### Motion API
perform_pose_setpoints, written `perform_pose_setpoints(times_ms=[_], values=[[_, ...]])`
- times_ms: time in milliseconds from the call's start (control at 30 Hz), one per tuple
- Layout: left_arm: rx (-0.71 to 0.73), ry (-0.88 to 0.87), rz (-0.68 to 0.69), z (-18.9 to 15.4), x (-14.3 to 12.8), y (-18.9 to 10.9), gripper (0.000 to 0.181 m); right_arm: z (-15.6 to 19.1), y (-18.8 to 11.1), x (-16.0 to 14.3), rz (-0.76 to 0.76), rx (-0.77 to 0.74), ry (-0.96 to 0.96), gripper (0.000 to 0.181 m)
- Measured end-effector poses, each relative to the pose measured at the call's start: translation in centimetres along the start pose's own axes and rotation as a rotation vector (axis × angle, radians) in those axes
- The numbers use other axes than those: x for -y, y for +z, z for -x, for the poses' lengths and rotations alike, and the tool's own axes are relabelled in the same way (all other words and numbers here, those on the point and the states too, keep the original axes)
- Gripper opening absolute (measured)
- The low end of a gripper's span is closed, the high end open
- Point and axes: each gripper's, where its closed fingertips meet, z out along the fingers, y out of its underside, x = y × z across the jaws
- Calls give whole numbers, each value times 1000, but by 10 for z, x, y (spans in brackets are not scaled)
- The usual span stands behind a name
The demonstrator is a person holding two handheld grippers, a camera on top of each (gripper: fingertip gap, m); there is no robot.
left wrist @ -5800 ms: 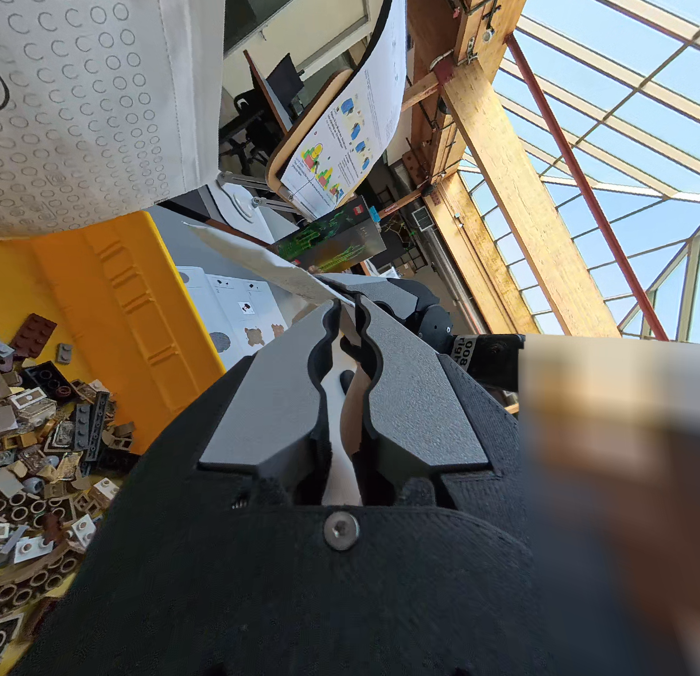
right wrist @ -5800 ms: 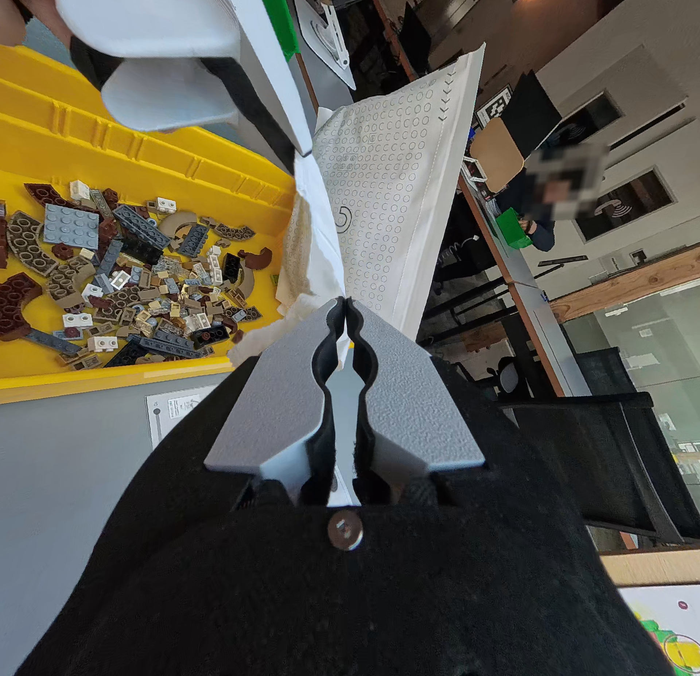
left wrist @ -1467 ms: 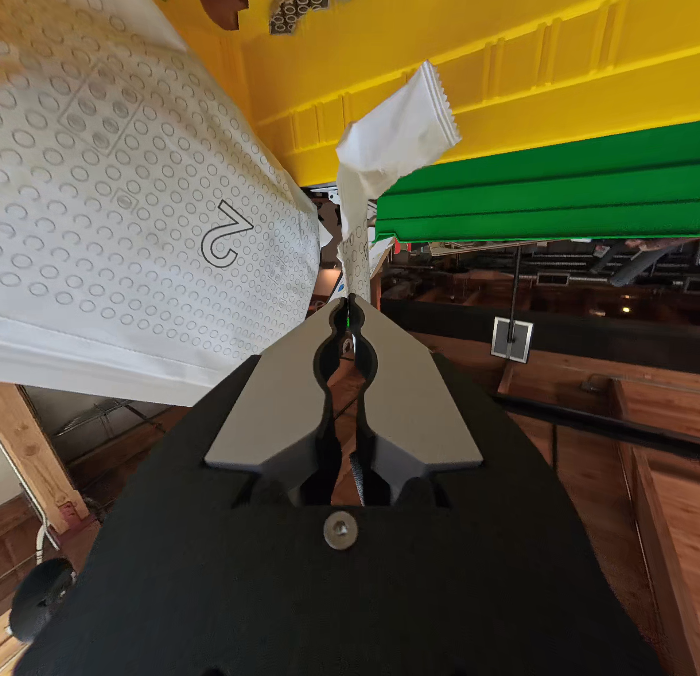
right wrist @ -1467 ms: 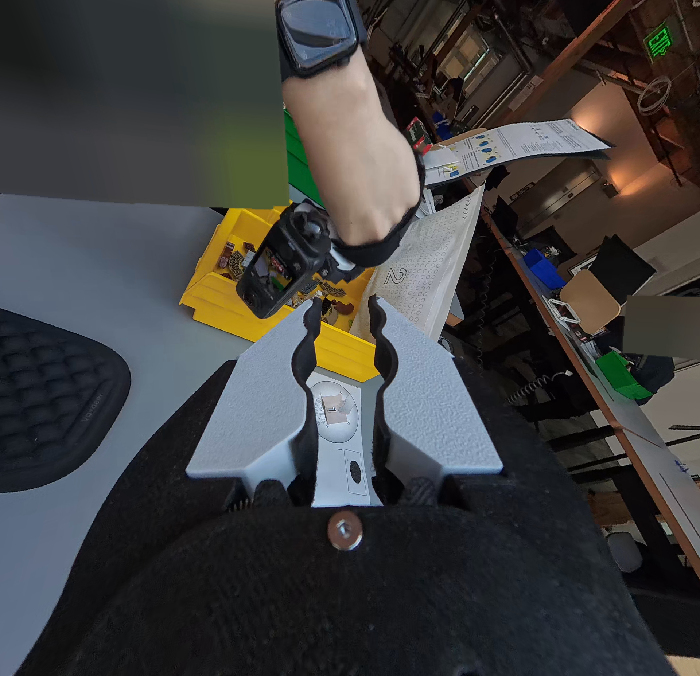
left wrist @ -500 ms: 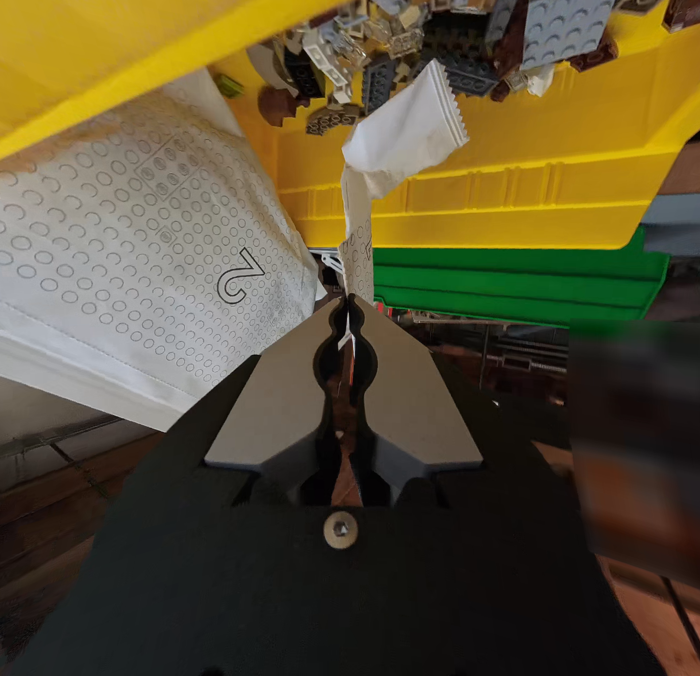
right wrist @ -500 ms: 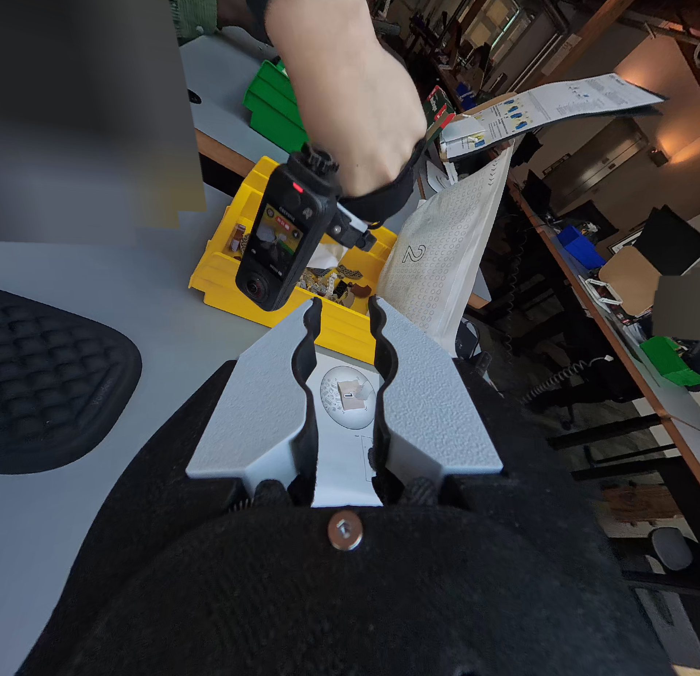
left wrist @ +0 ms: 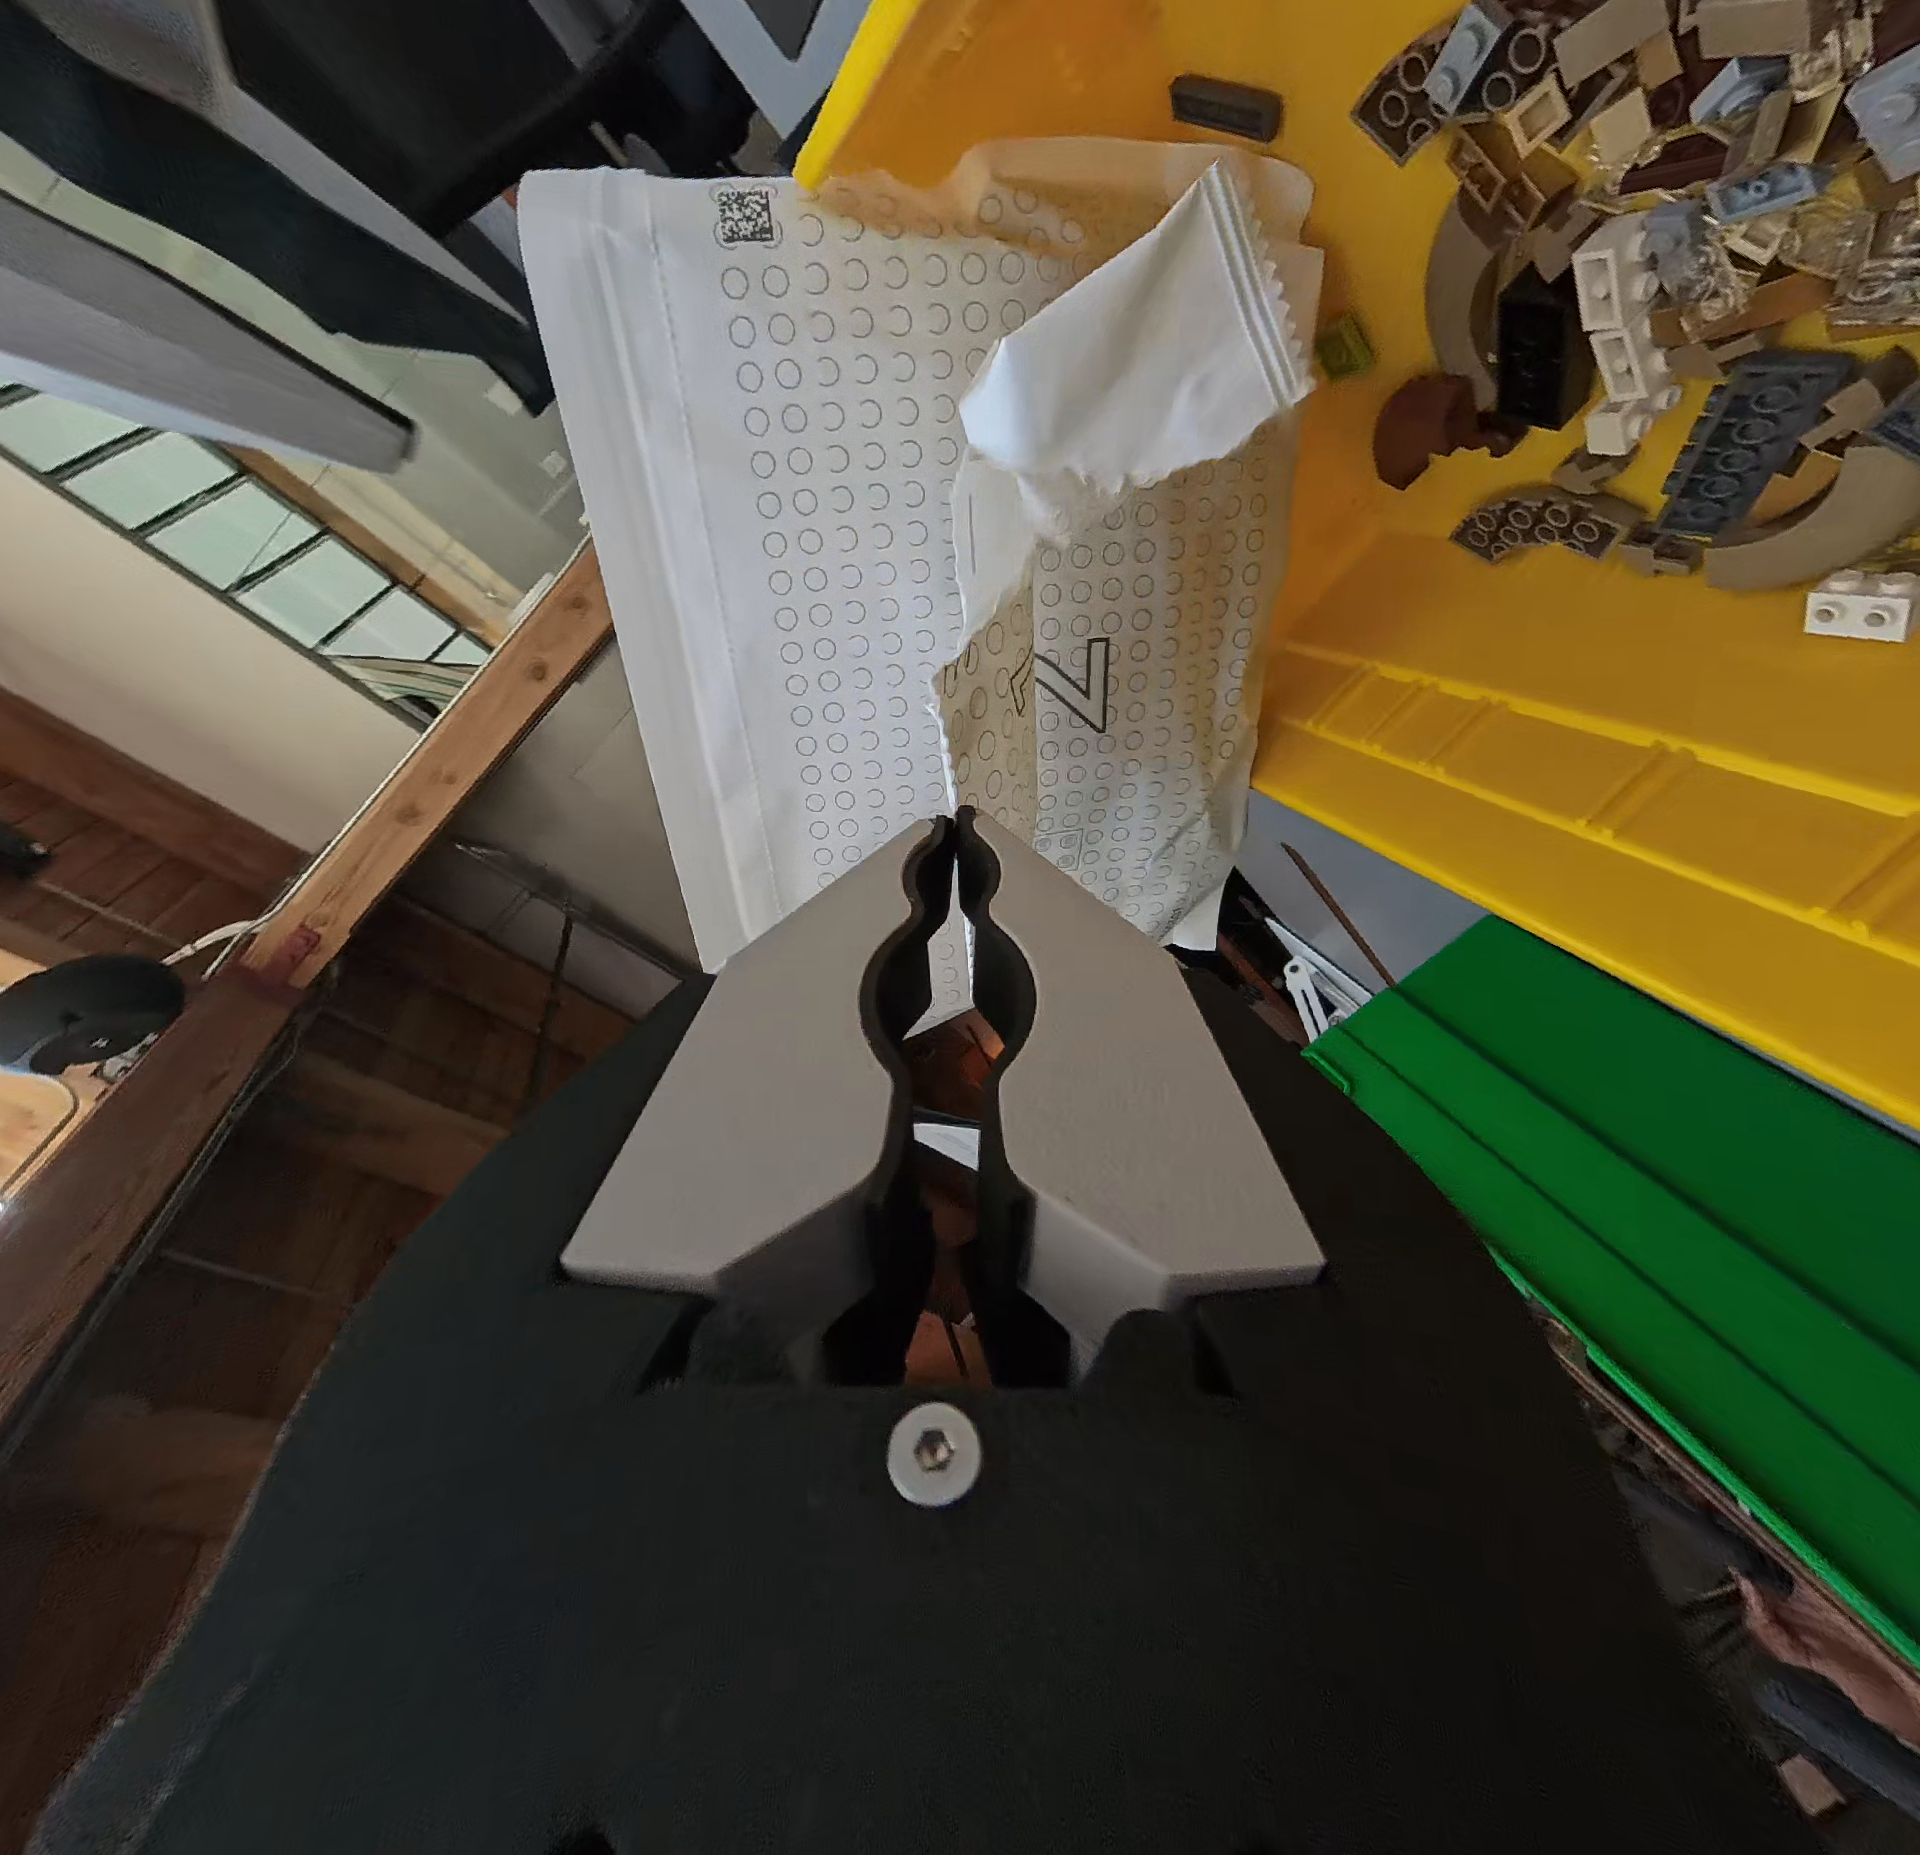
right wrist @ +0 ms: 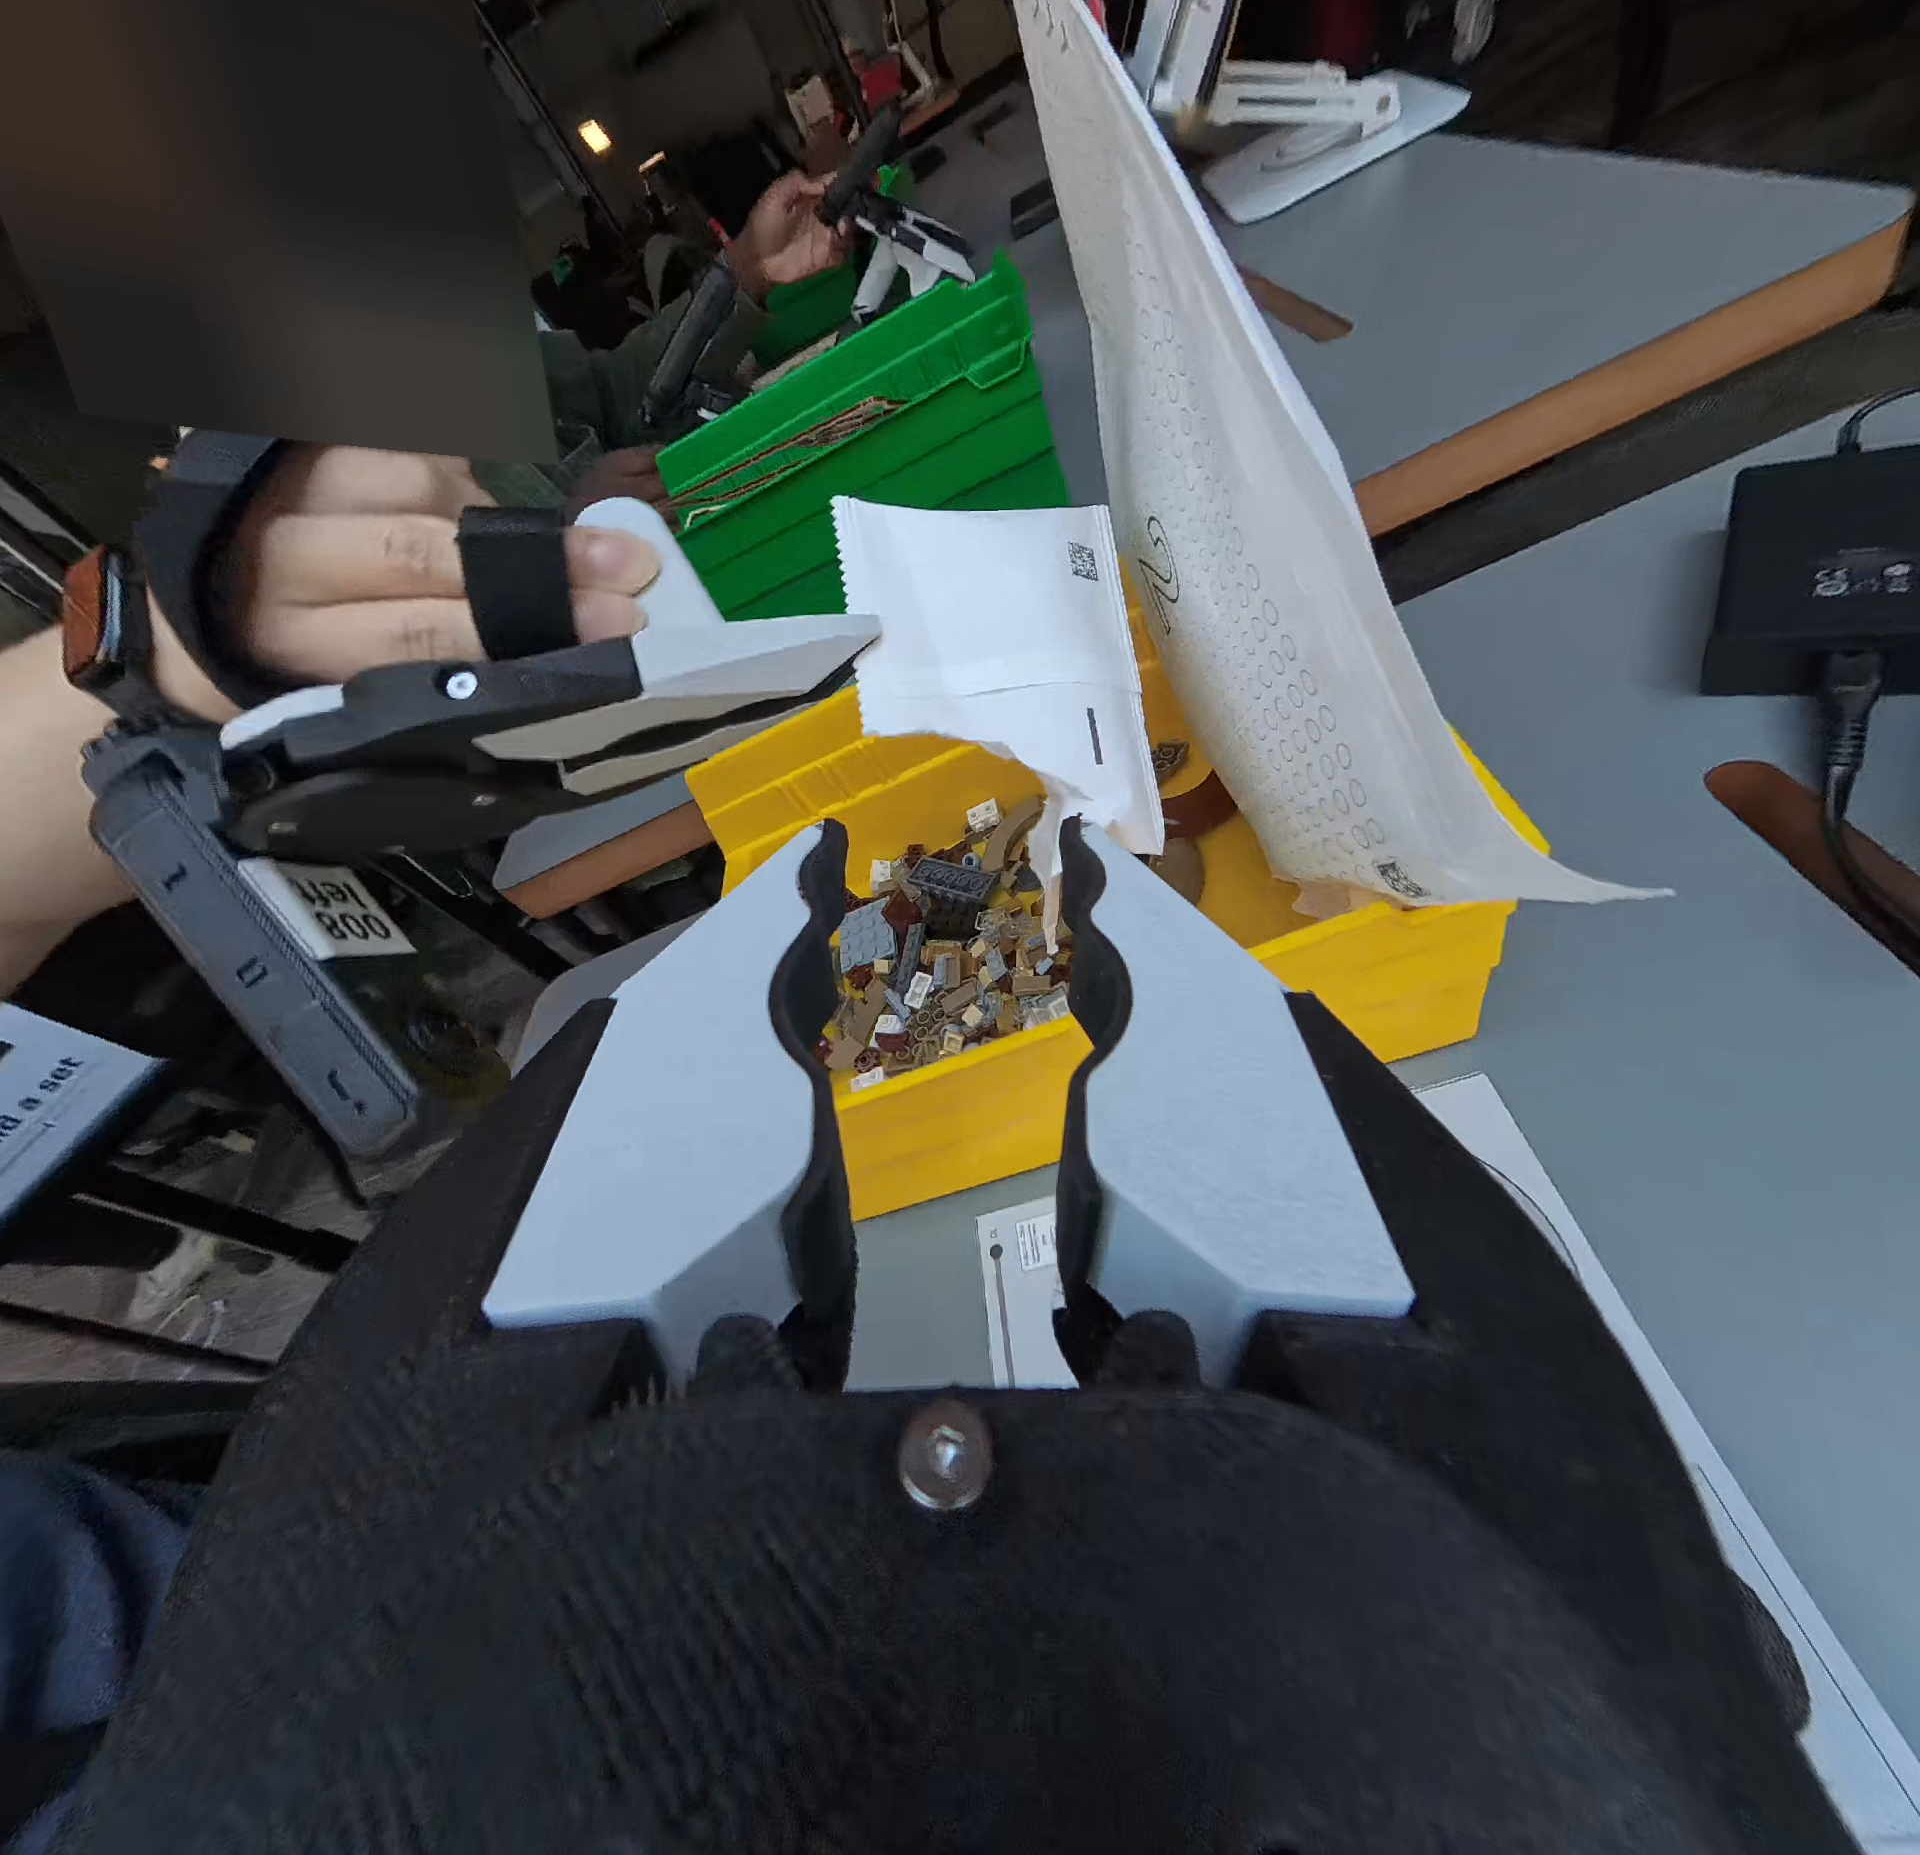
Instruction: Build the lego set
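Left gripper (right wrist: 868, 657): at the far left of the right wrist view, I have its fingers pinched on the corner of a small white paper bag (right wrist: 992, 652). The left wrist view shows the tips (left wrist: 956, 831) meeting on that paper.
Small bag: torn open along its ragged lower edge and hanging over the yellow bin (right wrist: 1382, 958). It looks limp to me, so I judge it emptied.
Lego pieces (right wrist: 951, 958): a loose heap of brown, tan and grey bricks inside the yellow bin. Nothing I can see is joined together yet.
Right gripper (right wrist: 945, 849): its fingers stand apart and carry nothing, aimed at the heap from the near side.
Large numbered bag (right wrist: 1236, 600): stands upright in the bin's right end and looks sealed from here.
Green bin (right wrist: 883, 403): behind the yellow one.
Progress: unpacking partly done. All of the actual building is left, as I read it.
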Motion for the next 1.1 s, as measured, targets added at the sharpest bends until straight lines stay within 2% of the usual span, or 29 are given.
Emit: perform_pose_setpoints(times_ms=[100, 233, 300, 400, 500, 633, 667, 800, 867, 1000, 1100], values=[[59, -35, -2, -6, -1, -2, 0, -3, 29, 2, 107, 5, 9, 46], [74, -55, -2, -19, -8, -8, 0, -6, 47, -7, 232, -52, -292, 50], [109, -69, -20, -16, -9, -15, 0, -8, 55, -16, 292, -47, -363, 53], [144, -62, -39, -11, -8, -26, 0, 1, 62, -21, 323, 68, -300, 56], [195, -38, -41, -4, -10, -37, 0, 12, 58, -22, 329, 185, -226, 62], [260, -28, -55, 5, -13, -52, 0, 12, 54, -13, 293, 238, -79, 65], [264, -25, -53, 6, -14, -54, 0, 15, 53, -14, 298, 263, -67, 70], [286, -12, -53, 10, -18, -61, 0, 23, 49, -25, 290, 291, -225, 83], [309, -3, -64, 14, -17, -66, 0, 27, 49, -31, 303, 321, -205, 88], [346, 4, -71, 24, -15, -73, 0, 30, 50, -34, 319, 383, -87, 86], [352, -9, -69, 26, -16, -74, 0, 37, 51, -33, 299, 419, -80, 62]])
